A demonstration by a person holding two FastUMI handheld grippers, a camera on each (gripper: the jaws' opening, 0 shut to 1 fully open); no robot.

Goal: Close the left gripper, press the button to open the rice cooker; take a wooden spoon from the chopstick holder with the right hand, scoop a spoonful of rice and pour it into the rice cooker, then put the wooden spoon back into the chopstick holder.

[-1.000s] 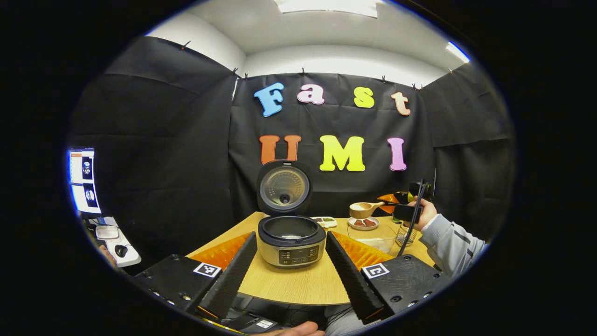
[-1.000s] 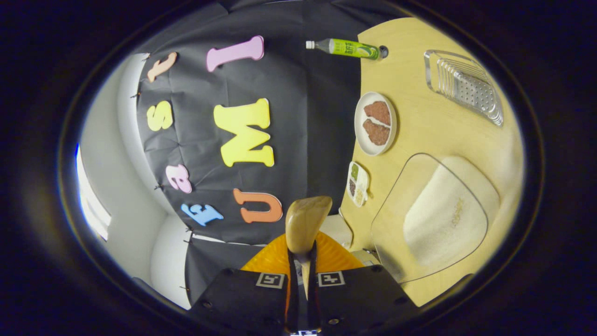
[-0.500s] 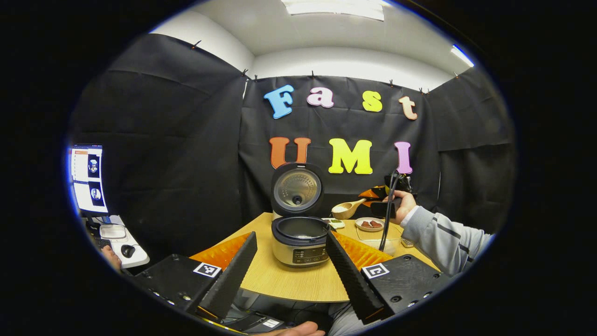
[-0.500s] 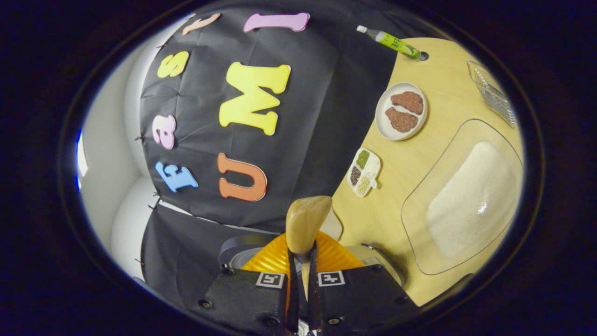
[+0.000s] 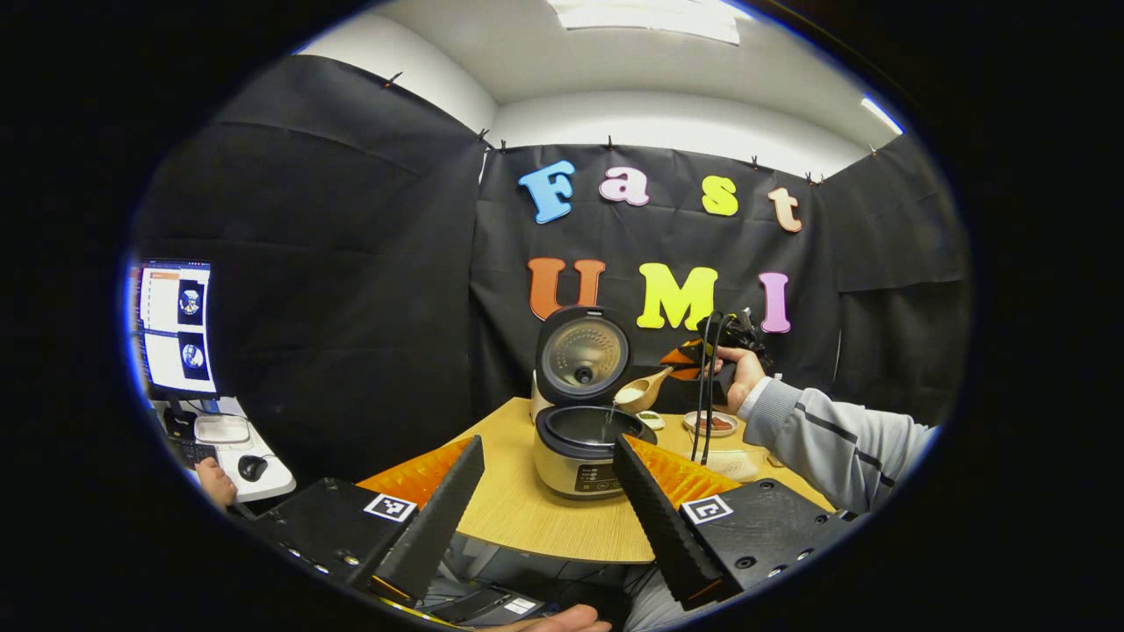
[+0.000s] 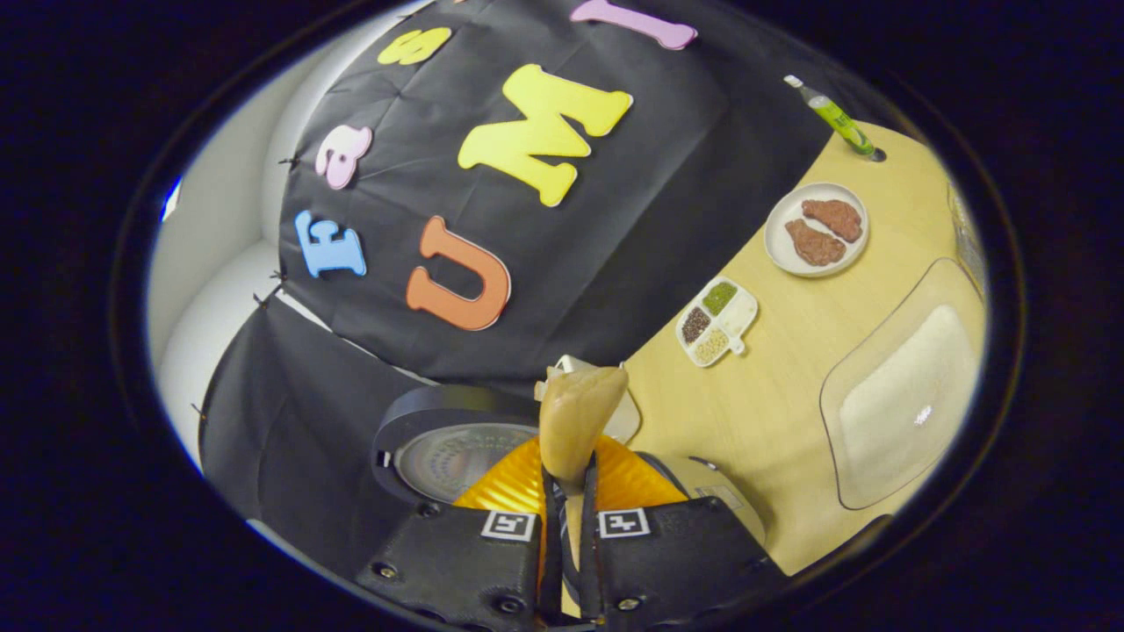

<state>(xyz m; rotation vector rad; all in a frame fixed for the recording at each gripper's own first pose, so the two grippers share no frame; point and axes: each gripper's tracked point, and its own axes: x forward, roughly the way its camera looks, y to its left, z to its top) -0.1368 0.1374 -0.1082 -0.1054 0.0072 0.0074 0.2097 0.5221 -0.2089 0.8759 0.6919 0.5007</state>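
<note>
Two claws: right claw [image 6: 569,491] pinching wooden spoon [image 6: 575,417], rice falling into rice cooker [image 5: 587,436]; left claw [image 5: 546,487] spread.

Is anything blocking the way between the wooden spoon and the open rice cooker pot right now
Nothing visible does. The wooden spoon, clamped in the right gripper, is tipped over the rice cooker, whose lid stands open behind it, with rice falling into the pot.

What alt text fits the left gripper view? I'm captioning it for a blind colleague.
A hand holds the right gripper tipping a wooden spoon over the open rice cooker, rice streaming into the pot. The cooker stands, lid up, on a wooden table; the left gripper waits open in the foreground.
</note>
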